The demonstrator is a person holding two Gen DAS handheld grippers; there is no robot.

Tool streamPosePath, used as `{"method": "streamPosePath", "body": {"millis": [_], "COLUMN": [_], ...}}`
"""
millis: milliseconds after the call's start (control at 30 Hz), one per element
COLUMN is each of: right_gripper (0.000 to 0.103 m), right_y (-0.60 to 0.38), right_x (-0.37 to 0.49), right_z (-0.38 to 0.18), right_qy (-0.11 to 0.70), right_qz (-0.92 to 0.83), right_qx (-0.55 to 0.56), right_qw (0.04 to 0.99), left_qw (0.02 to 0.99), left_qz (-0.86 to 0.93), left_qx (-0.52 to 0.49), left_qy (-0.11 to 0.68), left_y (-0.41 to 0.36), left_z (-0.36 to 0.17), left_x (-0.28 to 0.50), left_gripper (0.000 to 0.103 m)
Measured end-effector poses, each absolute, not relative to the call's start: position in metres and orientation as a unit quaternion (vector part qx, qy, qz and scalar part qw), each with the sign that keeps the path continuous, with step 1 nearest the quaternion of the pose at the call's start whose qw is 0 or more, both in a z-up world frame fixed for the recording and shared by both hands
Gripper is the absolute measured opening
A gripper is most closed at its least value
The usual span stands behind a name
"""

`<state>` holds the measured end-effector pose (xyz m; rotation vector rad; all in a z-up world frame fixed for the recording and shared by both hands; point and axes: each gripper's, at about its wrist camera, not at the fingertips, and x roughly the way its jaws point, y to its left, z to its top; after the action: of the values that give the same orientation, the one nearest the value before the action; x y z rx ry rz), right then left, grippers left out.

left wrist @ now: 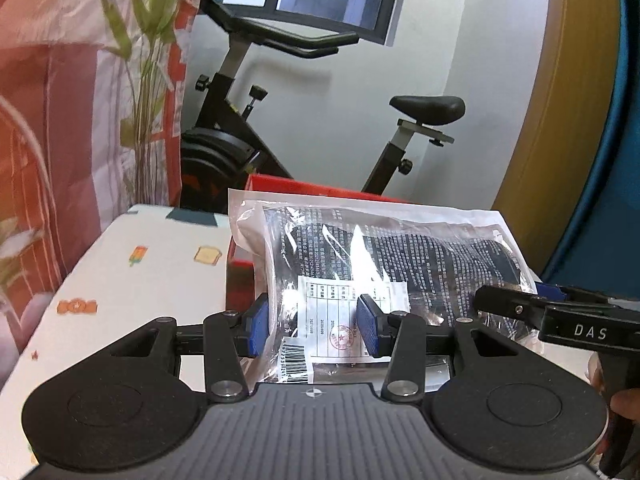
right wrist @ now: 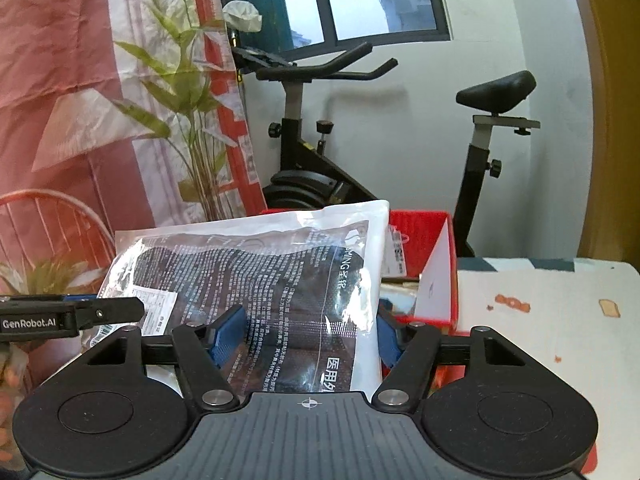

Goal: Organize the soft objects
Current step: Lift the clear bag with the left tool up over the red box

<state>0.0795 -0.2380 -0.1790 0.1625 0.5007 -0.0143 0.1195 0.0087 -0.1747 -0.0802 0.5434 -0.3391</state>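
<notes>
Clear crinkled plastic pouch point(left wrist: 384, 264) packed with dark folded fabric, printed with white text and a paper label, held aloft between both tools, in front of and above red open cardboard box point(left wrist: 280, 188) at far edge of white patterned tabletop point(left wrist: 140, 280).

Left tool point(left wrist: 314, 326): blue pads pinching pouch at near label corner. Right tool point(right wrist: 308, 334): blue pads set either side of opposite end of pouch, film between them; firm pressure on film cannot be told.

Handling, as judged: light, soft and compressible contents; slick, glossy film liable to slide between pads; sagging likely if held by one end only. Best hold: across filled body of pouch at both ends, not on empty sealed margin. No fragility apparent; moderate squeeze acceptable.
</notes>
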Motion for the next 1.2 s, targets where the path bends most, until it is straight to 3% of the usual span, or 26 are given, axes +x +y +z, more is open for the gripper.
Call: {"method": "streamPosePath", "body": {"millis": [700, 1200], "right_gripper": [0.063, 0.062], "right_y": [-0.280, -0.318], "right_x": [0.171, 0.240], "right_z": [-0.148, -0.186], "right_qy": [0.264, 0.324], "right_qz": [0.000, -0.005], "right_qx": [0.056, 0.091], "right_qw": [0.963, 0.942], "left_qw": [0.944, 0.931], "left_qz": [-0.188, -0.205], "left_qx": [-0.027, -0.018], "left_qy": [0.270, 0.303], "left_y": [-0.013, -0.025], "left_z": [-0.152, -0.177], "left_x": [0.213, 0.280], "left_gripper": [0.049, 0.049]}}
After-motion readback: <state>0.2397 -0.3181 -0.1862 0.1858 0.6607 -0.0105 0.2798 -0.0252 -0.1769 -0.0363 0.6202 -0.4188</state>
